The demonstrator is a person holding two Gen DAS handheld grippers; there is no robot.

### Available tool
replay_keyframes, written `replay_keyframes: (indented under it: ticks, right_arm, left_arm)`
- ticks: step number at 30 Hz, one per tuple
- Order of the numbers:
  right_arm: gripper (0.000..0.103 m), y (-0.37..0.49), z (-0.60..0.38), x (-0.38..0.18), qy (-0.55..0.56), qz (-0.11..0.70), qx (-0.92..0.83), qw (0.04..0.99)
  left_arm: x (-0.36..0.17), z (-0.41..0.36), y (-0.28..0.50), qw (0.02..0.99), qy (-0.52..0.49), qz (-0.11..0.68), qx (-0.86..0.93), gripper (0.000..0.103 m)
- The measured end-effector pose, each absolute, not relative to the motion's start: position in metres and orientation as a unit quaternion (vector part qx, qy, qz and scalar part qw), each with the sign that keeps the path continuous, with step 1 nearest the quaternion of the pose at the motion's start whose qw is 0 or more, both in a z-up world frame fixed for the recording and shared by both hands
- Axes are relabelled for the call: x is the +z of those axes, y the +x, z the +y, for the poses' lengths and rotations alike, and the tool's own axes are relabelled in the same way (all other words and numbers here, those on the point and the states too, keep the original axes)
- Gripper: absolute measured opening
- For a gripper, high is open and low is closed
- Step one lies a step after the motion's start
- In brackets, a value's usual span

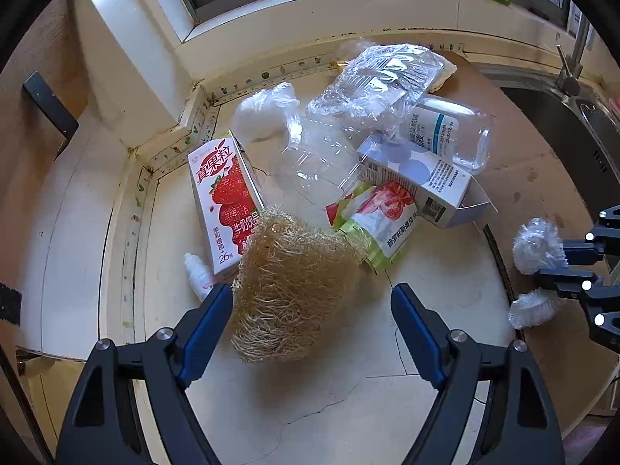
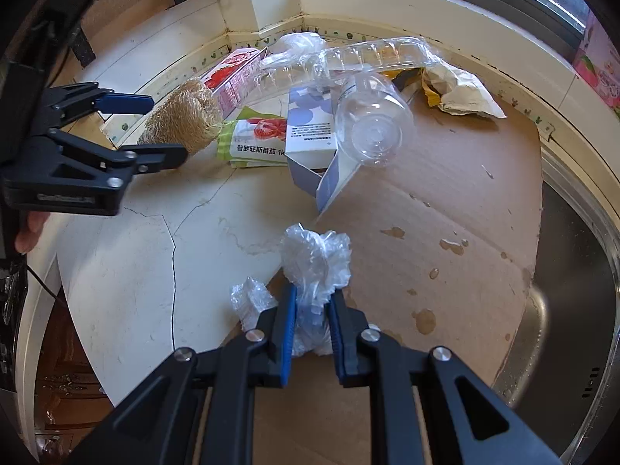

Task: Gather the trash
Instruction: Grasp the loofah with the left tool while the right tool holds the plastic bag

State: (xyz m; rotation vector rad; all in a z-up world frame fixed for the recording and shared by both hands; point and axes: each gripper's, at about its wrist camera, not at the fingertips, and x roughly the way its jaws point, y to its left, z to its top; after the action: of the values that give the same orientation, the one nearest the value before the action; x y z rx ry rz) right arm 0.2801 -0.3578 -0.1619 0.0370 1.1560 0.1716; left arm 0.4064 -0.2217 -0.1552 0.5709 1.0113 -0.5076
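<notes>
My left gripper (image 1: 312,294) is open, its fingers on either side of a tan loofah scrubber (image 1: 290,286) on the white counter; it also shows in the right wrist view (image 2: 162,131). My right gripper (image 2: 314,294) is shut on a crumpled clear plastic wad (image 2: 316,259), seen at the right edge of the left wrist view (image 1: 538,246). Behind the loofah lie a strawberry milk carton (image 1: 223,201), a green tomato packet (image 1: 379,224), a white-blue box (image 1: 422,178), a clear bottle (image 1: 449,131) and clear plastic trays (image 1: 379,81).
A brown cardboard sheet (image 2: 445,240) covers the counter's right part beside a steel sink (image 2: 581,271). A small white dropper bottle (image 1: 197,271) lies by the left finger. A crumpled paper bag (image 2: 461,93) lies near the window sill. A second plastic wad (image 2: 250,298) lies beside my right gripper.
</notes>
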Motion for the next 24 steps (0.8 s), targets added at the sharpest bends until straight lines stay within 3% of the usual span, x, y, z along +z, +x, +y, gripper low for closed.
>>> replay_keyframes:
  ticks: [2,5,6,9,11,21,22,23,24]
  right_arm:
    - [0.016,0.280,-0.360,-0.162,0.021,0.545,0.081,0.834]
    - [0.016,0.278,-0.364,-0.162,0.028,0.546,0.080,0.834]
    - [0.016,0.277,-0.366,-0.161,0.032,0.545,0.079,0.834]
    - [0.015,0.271,-0.371,-0.159,0.041,0.542,0.077,0.836]
    - [0.014,0.267,-0.373,-0.155,0.047,0.539,0.075,0.838]
    - [0.014,0.243,-0.380,-0.137,0.068,0.523,0.066,0.847]
    - [0.014,0.242,-0.379,-0.136,0.070,0.523,0.067,0.847]
    - [0.014,0.241,-0.379,-0.136,0.071,0.522,0.067,0.847]
    - [0.014,0.241,-0.377,-0.136,0.071,0.523,0.069,0.847]
  left_arm:
    - [-0.161,-0.225,0.409,0.803,0.274,0.477,-0.232,0.054]
    - [-0.164,-0.227,0.409,0.808,0.274,0.473,-0.220,0.049]
    - [-0.163,-0.227,0.409,0.810,0.273,0.472,-0.215,0.040]
    - [-0.157,-0.222,0.409,0.818,0.251,0.473,-0.209,0.030]
    - [-0.151,-0.217,0.408,0.820,0.226,0.479,-0.217,0.001]
    - [-0.126,-0.210,0.386,0.836,0.178,0.461,-0.238,0.000]
    - [-0.127,-0.210,0.386,0.833,0.183,0.464,-0.239,0.004]
    - [-0.128,-0.209,0.385,0.831,0.186,0.466,-0.240,0.016]
    - [-0.129,-0.207,0.386,0.830,0.188,0.467,-0.241,0.041]
